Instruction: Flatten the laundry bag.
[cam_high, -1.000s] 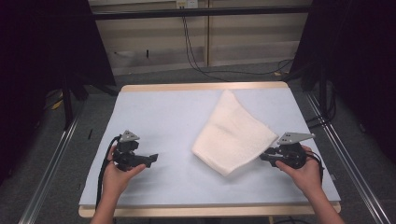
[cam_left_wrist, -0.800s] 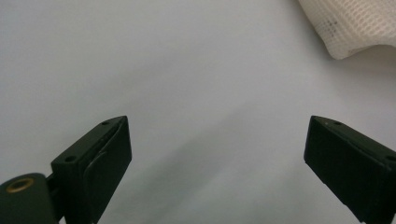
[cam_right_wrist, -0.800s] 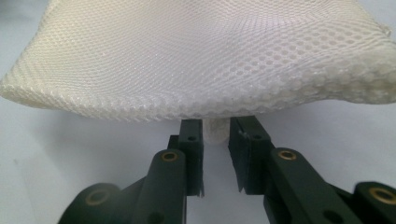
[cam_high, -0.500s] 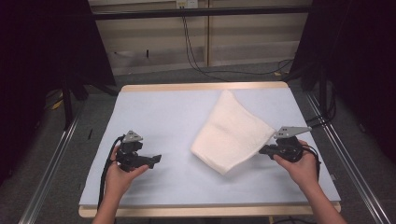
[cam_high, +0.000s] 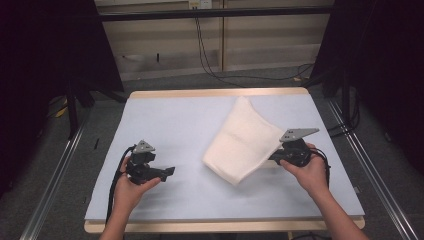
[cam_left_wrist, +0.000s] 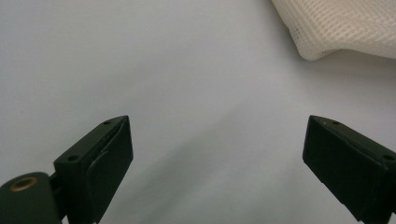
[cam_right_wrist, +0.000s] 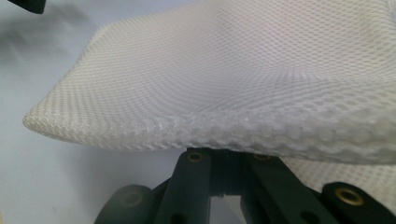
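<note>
My right tool (cam_high: 274, 158) is pinching the near-right edge of the white mesh cloth (cam_high: 243, 141) lying mid-desk (cam_high: 165, 115), while my left tool (cam_high: 167, 173) idles spread and apart, so I judge that thin bite could slip as I lift.
</note>
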